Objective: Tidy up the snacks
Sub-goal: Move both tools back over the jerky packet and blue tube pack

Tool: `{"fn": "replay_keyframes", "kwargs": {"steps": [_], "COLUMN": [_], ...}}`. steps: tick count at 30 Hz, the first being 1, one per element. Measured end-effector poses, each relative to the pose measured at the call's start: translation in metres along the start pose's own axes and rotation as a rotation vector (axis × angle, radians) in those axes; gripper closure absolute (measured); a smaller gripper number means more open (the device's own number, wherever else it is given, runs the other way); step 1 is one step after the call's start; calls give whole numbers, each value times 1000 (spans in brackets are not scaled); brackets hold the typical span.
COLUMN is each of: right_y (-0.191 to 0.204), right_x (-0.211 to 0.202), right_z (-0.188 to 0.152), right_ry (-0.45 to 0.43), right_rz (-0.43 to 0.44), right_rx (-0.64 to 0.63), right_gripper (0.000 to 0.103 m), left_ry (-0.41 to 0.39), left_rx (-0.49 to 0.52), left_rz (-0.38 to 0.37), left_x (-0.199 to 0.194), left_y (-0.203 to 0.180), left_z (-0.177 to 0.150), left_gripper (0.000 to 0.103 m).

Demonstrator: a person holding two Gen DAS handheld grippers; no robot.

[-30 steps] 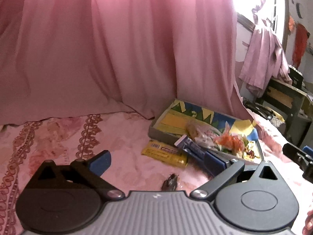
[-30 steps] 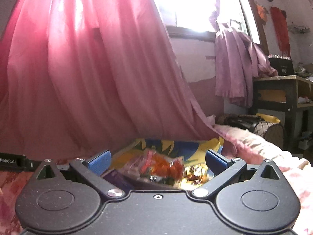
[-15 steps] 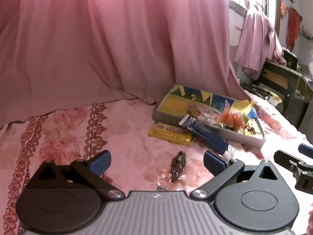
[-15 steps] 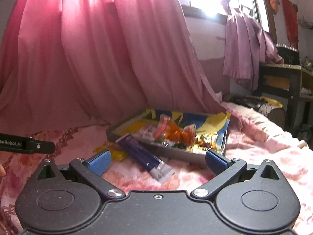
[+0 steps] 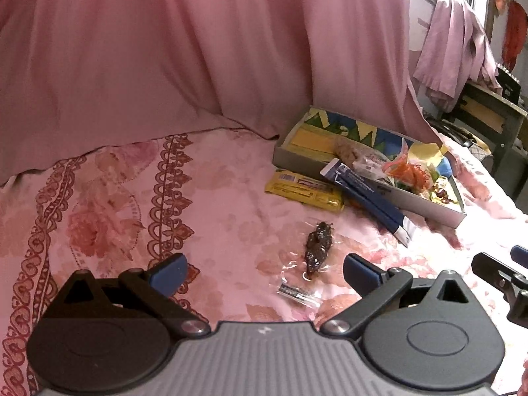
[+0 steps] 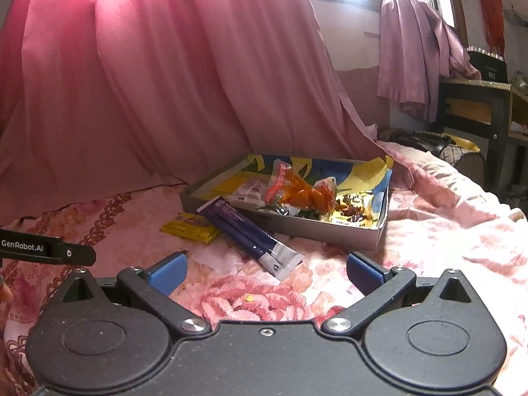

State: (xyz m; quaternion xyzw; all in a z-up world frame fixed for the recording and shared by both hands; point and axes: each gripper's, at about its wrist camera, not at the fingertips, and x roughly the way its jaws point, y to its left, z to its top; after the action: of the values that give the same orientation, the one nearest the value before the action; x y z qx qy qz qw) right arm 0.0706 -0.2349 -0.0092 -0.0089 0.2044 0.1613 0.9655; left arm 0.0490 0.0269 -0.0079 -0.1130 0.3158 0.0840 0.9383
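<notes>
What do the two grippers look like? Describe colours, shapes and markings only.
The left gripper has a ribbed grey body, two black round discs, black link arms with silver pivots, and blue ribbed pads on its fingers. The right gripper matches, but its body is smooth black. In the right view, the left one's side bar reads "GenRobot.AI" in white.

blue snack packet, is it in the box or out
Partly in: the blue snack packet leans over the box's front wall, top end on the rim, silver end on the floral bedsheet.
</notes>
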Motion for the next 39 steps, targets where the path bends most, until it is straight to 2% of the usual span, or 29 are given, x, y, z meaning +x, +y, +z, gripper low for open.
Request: {"fn": "replay_keyframes", "kwargs": {"steps": [17, 31, 39], "right_y": [-12, -25, -29], "right_x": [29, 48, 59], "right_z": [4, 10, 17], "right_ry": [21, 21, -8], "right_rz": [46, 82, 103], "right_rx": [53, 86, 56], "right_gripper": [1, 1, 1], "left_ry": [-29, -40, -56], "left_rx": [31, 30, 20], "left_rz": [68, 71, 69], "left_x": [16, 37, 49], "left_y": [-12, -23, -28], "left_z": [-1, 3, 9], "left_gripper": [0, 0, 0]}}
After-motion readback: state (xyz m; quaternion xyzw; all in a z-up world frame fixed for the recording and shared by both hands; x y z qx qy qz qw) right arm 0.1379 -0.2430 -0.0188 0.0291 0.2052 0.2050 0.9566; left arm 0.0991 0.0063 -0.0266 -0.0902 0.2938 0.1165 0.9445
